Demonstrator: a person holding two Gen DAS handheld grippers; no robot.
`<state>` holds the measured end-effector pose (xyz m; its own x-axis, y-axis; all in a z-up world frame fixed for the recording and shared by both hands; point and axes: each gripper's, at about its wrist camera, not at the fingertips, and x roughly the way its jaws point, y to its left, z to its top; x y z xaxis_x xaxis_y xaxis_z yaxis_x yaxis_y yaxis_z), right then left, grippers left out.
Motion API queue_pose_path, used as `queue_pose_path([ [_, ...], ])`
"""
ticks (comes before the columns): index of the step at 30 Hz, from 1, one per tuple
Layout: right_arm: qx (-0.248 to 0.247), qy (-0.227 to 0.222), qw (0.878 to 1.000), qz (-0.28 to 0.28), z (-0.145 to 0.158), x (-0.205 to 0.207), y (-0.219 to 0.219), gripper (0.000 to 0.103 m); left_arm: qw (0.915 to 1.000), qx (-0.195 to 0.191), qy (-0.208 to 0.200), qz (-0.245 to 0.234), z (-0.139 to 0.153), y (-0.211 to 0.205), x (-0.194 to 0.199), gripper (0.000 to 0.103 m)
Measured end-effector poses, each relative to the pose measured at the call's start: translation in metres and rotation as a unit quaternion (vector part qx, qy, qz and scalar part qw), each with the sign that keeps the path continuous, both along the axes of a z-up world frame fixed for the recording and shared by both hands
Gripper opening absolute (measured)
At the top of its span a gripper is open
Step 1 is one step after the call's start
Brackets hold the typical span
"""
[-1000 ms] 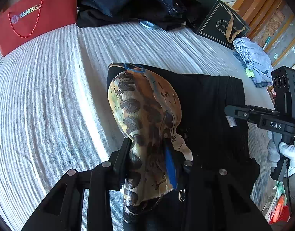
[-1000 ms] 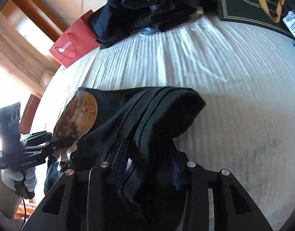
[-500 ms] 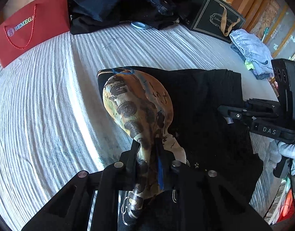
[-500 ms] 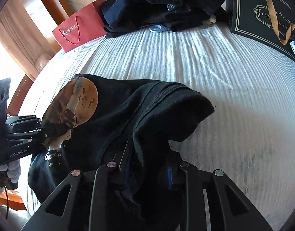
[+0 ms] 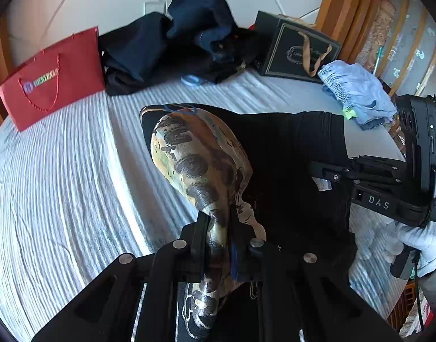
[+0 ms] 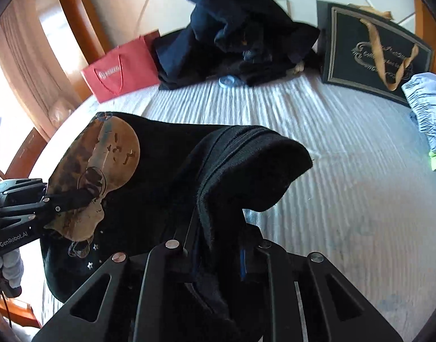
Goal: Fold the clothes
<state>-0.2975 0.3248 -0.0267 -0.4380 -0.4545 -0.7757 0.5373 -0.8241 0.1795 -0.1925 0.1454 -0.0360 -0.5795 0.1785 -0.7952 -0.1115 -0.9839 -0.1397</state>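
A black garment [image 5: 289, 154] with a gold and brown print [image 5: 195, 159] lies on the white striped bedsheet [image 5: 61, 185]. My left gripper [image 5: 218, 228] is shut on its printed near edge, which is lifted in a fold. My right gripper [image 6: 218, 228] is shut on the garment's black ribbed edge [image 6: 246, 154], also lifted off the bed. The right gripper shows in the left wrist view [image 5: 326, 171], the left one in the right wrist view [image 6: 84, 193].
A red paper bag [image 5: 52, 77], a heap of dark clothes [image 5: 183, 45] and a black gift bag [image 5: 297, 48] stand along the headboard. Folded light blue clothes [image 5: 357, 91] lie at the bed's right edge. A wooden bed frame borders the mattress.
Both grippers have tilted up and drawn the garment's near edge back toward me while still holding it. The headboard and wall now show more in both views.
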Motion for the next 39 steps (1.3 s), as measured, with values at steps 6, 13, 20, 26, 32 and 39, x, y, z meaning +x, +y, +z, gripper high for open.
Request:
queue_pose_path([
  [6,-0.040,0.066,0.995,-0.062,0.060,0.020,0.054,0.019,0.9970,0.005,0.049,-0.059,0.051,0.044,0.002,0.010],
  [13,-0.046,0.133,0.980,-0.142,0.122,0.020,0.157,0.019,0.9860,0.034,0.083,-0.141,0.093,0.148,-0.033,0.010],
  [20,-0.001,0.177,0.976,-0.126,0.171,-0.052,0.281,0.019,0.9812,0.070,0.107,-0.144,0.118,0.290,-0.106,0.010],
  [26,0.032,0.164,0.983,-0.073,0.197,-0.154,0.365,0.019,0.9854,0.096,0.092,-0.107,0.120,0.387,-0.193,0.010],
  [32,0.039,0.101,0.992,-0.056,0.167,-0.271,0.406,0.019,0.9932,0.086,0.036,-0.070,0.088,0.440,-0.296,0.011],
  [39,0.066,0.025,0.993,-0.094,0.091,-0.366,0.424,0.051,0.9996,-0.019,-0.021,0.003,0.025,0.456,-0.367,0.058],
])
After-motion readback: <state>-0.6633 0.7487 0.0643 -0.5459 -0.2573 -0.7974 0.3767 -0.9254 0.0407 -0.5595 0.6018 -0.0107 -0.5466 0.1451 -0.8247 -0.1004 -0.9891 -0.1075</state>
